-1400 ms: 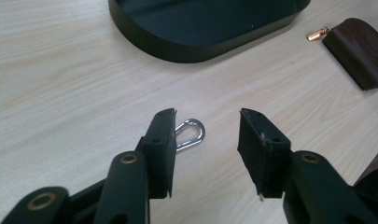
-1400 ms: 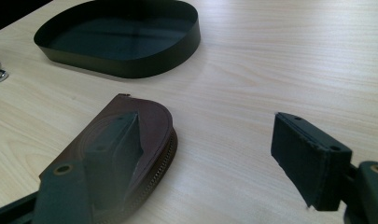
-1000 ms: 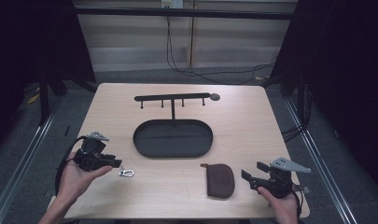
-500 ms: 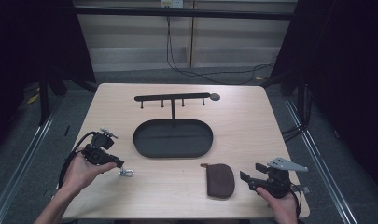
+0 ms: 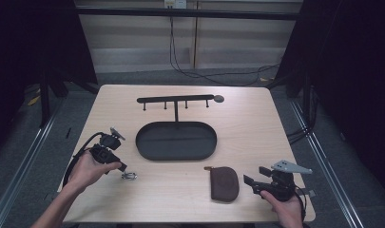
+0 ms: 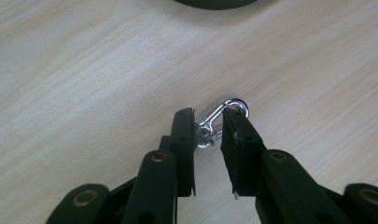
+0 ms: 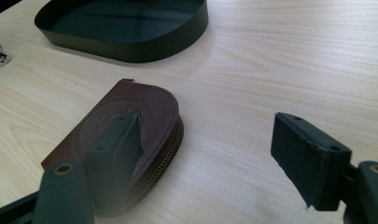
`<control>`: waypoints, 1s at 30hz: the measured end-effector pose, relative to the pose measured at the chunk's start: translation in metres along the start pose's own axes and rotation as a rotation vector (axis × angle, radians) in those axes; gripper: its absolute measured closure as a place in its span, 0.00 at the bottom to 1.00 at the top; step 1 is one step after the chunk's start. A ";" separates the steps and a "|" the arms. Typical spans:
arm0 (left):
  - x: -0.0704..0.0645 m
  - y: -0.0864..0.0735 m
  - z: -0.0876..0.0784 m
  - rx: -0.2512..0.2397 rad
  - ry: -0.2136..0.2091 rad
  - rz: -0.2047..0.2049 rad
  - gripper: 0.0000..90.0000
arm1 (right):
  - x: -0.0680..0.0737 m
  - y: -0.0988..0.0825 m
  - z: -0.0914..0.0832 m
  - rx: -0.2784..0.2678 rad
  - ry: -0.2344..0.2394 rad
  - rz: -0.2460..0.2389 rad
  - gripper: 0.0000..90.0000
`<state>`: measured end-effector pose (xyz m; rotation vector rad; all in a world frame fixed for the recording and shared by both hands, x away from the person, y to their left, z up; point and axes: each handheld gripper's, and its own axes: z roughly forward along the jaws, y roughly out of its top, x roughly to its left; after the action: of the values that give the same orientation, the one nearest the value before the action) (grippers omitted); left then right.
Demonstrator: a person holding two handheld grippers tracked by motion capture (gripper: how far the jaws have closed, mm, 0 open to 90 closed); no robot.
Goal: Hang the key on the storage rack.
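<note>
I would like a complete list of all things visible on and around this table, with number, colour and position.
Small metal snap hook: one, silver, front left of the table, between the left jaws.
Brown leather zip pouch: one, front right.
Oval metal tray: one, black, centre.
Hook rack on a post: one, black, behind the tray.
Wooden table: one, light.
Cables: black, on the floor behind.
Left hand-held gripper: jaws just closing around the hook.
Right hand-held gripper: open, beside the pouch.

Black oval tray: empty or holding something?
Empty. The black oval metal tray shows only bare dark floor in the high view; the right gripper view shows the same.
</note>
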<state>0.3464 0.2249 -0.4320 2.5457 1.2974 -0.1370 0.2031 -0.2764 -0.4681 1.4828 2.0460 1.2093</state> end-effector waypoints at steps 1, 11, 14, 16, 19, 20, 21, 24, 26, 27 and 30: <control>0.000 0.000 0.001 0.009 0.002 -0.001 0.79 | 0.000 0.000 0.000 -0.001 0.001 0.000 0.27; 0.003 0.007 0.013 0.060 0.005 -0.010 0.78 | -0.001 0.000 0.002 0.013 0.008 0.001 0.27; 0.000 0.009 0.014 0.069 0.005 -0.002 0.82 | -0.001 0.000 0.002 0.015 0.005 0.003 0.27; 0.000 0.010 0.016 0.080 0.004 0.004 0.88 | -0.001 0.000 0.003 0.015 0.004 0.003 0.27; -0.001 0.010 0.019 0.100 0.004 0.008 0.91 | -0.001 0.000 0.002 0.016 0.001 0.009 0.26; -0.001 0.010 0.020 0.108 -0.001 0.009 0.90 | -0.001 0.000 0.003 0.015 0.003 0.009 0.26; -0.001 0.011 0.021 0.113 0.000 0.011 0.89 | -0.001 0.000 0.003 0.016 0.005 0.010 0.26; 0.000 0.013 0.023 0.121 0.011 0.028 0.94 | -0.001 0.000 0.002 0.019 0.004 0.011 0.26; -0.001 0.013 0.022 0.127 0.019 0.039 0.98 | -0.001 0.000 0.003 0.019 0.003 0.010 0.26; -0.001 0.013 0.022 0.135 0.014 0.053 0.98 | -0.001 0.000 0.003 0.021 0.003 0.014 0.25; -0.003 0.013 0.018 0.133 0.014 0.071 0.99 | -0.001 -0.001 0.003 0.022 0.002 0.013 0.25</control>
<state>0.3554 0.2101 -0.4458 2.7051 1.2402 -0.1971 0.2057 -0.2762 -0.4708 1.5079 2.0610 1.1976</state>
